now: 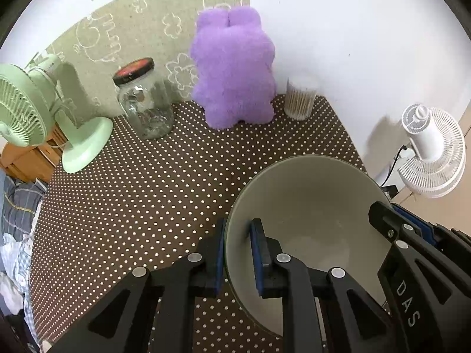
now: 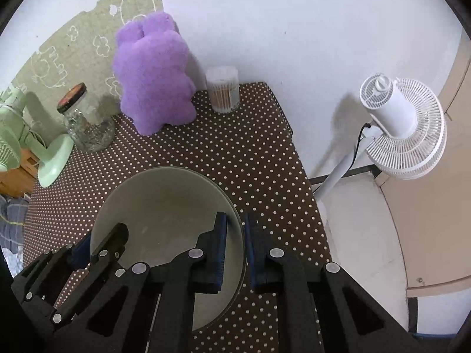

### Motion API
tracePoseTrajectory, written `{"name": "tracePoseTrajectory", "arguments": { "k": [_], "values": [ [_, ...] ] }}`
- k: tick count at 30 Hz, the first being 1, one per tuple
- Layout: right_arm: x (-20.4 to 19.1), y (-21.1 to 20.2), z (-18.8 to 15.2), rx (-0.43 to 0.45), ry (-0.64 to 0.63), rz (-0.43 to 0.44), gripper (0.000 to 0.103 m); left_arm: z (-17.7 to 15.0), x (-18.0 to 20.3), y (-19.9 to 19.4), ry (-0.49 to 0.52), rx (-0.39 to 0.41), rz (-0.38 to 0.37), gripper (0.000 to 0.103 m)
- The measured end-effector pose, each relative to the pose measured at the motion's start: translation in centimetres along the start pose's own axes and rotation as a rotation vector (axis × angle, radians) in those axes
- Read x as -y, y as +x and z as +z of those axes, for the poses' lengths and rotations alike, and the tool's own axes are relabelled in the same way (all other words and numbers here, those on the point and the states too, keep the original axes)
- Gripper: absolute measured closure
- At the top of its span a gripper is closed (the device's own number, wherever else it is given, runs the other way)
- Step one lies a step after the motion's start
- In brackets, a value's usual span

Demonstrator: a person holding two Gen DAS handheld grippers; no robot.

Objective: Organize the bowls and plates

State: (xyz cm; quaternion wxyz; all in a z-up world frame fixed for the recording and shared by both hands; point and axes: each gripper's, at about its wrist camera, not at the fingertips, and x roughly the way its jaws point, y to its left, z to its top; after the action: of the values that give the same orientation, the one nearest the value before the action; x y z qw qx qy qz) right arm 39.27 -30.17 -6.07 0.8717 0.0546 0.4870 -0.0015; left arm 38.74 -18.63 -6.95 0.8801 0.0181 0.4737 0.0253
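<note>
A pale grey-green bowl (image 1: 309,206) is held over the brown polka-dot table (image 1: 147,191). My left gripper (image 1: 238,253) is shut on the bowl's left rim, one finger inside and one outside. My right gripper (image 2: 235,250) is shut on the bowl's (image 2: 164,203) right rim the same way. Each gripper shows in the other's view, the right one at the bowl's far side in the left wrist view (image 1: 394,229), the left one at the lower left of the right wrist view (image 2: 100,247). The bowl is empty. No plates are in view.
At the back of the table stand a purple plush toy (image 1: 235,70), a glass jar with a black lid (image 1: 144,100), a tub of cotton swabs (image 1: 300,94) and a green desk fan (image 1: 38,108). A white floor fan (image 2: 403,126) stands right of the table edge.
</note>
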Motion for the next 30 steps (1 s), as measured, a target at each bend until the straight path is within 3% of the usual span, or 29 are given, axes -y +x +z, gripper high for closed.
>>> {"name": "tracePoseTrajectory", "arguments": {
  "k": [13, 30],
  "values": [
    [-2.6, -6.0, -1.0, 0.061, -0.015, -0.010, 0.087, -0.5, -2.7, -5.2, -0.021, 0.062, -0.012, 0.090],
    [-7.4, -11.5, -5.1, 0.101, -0.025, -0.015, 0.087, -4.2, -8.2, -10.4, -0.024, 0.102, -0.030, 0.090]
  ]
}}
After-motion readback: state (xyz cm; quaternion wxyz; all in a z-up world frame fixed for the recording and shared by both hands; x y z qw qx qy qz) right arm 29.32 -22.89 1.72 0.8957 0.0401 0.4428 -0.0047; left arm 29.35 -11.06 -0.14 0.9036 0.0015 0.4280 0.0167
